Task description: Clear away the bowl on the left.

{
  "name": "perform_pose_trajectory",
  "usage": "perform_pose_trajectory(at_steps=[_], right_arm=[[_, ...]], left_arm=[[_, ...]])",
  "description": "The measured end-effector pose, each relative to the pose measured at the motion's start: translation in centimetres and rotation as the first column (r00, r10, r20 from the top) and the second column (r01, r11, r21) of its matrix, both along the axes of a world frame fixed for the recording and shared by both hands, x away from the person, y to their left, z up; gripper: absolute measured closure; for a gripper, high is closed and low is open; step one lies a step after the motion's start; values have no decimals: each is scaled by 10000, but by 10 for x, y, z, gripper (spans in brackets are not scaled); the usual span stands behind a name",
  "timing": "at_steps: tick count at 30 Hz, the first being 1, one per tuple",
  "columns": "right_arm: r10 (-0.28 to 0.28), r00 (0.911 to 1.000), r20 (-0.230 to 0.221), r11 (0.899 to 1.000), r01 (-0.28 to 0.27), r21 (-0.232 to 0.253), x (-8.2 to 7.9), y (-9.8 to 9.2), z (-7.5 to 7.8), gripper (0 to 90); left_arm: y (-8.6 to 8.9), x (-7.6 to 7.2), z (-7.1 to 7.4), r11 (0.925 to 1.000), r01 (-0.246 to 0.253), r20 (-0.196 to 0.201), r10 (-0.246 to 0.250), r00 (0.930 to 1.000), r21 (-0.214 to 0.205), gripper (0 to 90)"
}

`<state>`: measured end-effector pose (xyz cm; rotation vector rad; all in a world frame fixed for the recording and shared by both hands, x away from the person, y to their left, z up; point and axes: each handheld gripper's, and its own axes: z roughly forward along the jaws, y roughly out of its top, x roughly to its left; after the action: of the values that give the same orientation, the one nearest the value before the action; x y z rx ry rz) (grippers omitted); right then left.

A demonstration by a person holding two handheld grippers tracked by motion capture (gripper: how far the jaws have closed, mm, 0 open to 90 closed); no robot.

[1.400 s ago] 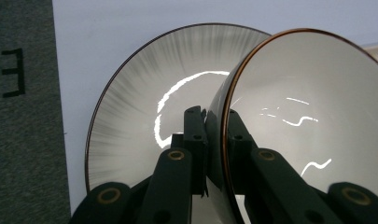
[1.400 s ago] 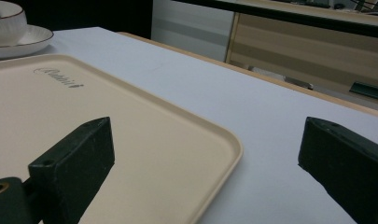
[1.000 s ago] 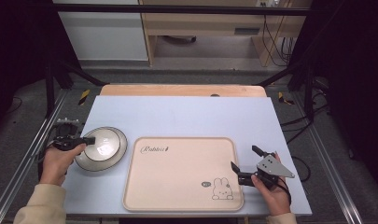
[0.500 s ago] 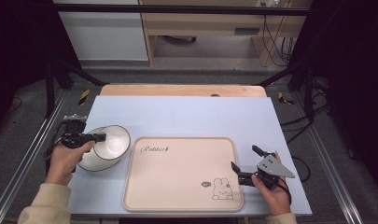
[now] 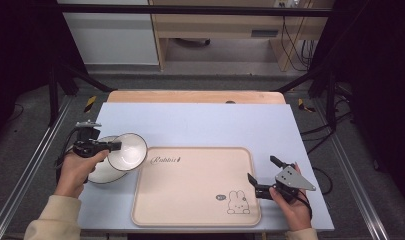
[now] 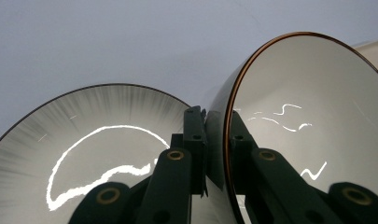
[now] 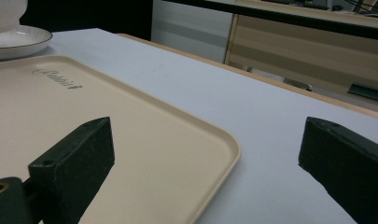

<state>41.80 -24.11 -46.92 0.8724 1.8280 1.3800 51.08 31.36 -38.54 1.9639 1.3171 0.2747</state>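
Fingers (image 6: 196,140) of the left gripper (image 5: 114,146) are clamped on the rim of a bowl (image 5: 128,151), one inside the wall and one outside, holding it tilted just above a plate (image 5: 99,172) that lies under and beside them on the blue mat (image 5: 200,125). Just past the bowl lies a beige tray (image 5: 195,185). Well apart, the right gripper (image 5: 262,170) has its fingers (image 7: 79,158) spread wide and empty at the tray's far corner.

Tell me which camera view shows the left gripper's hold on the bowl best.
The left gripper view: its jaws pinch the bowl rim up close. The high view shows the bowl tilted above the plate; the right gripper view shows its underside.
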Motion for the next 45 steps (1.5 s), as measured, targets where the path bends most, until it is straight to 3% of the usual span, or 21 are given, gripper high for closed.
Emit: perform_pose_trajectory(at_steps=[7,26,45], right_arm=[[-57,9999,97,10000,57,47,0,-2,0,36],[-210,9959,879,9990,175,409,-4,-13,7,36],[-230,9950,974,9989,190,423,-6,-16,8,36]], left_arm=[[-6,-1,1,9999,173,24,-173,9998,-11,825],[-32,-2,4,9969,785,53,-785,9969,-59,825],[-70,1,-2,9888,1485,-166,-1483,9888,122,825]])
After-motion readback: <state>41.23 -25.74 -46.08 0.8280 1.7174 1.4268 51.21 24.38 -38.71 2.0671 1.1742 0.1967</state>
